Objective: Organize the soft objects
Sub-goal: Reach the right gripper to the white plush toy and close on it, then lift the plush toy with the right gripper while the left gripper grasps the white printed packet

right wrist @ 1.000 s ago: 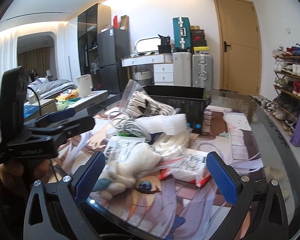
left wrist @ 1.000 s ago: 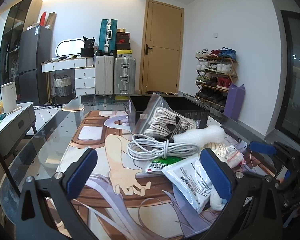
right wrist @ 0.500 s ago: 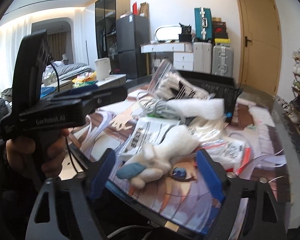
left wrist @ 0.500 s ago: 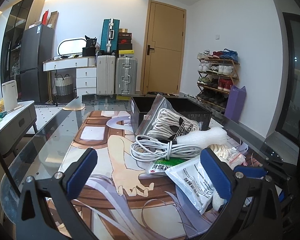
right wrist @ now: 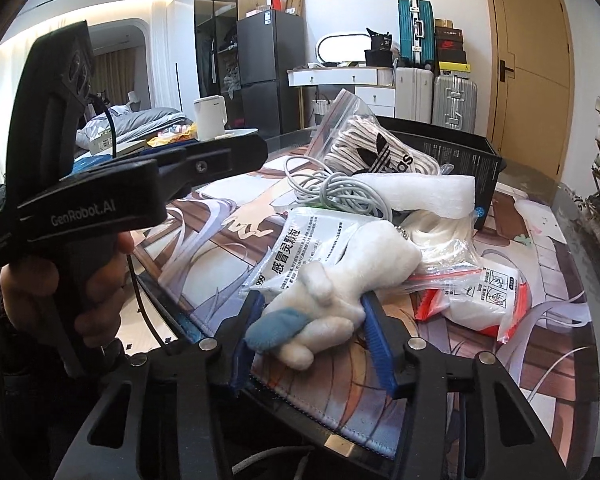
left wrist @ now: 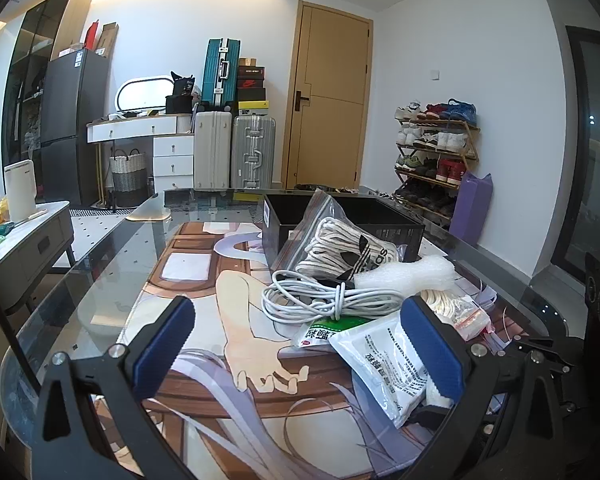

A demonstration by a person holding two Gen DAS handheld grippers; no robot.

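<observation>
Two blue fingers [right wrist: 374, 332] pinching plush toy [right wrist: 340, 280]

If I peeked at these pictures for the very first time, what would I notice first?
Probably the fluffy white plush toy with a blue tip, squeezed between the blue pads of the right claw at the near edge of the table. Behind it sits a messy pile: a coiled white cable, a zip bag of striped socks leaning on a black box. The left claw hangs wide open, holding nothing.
</observation>
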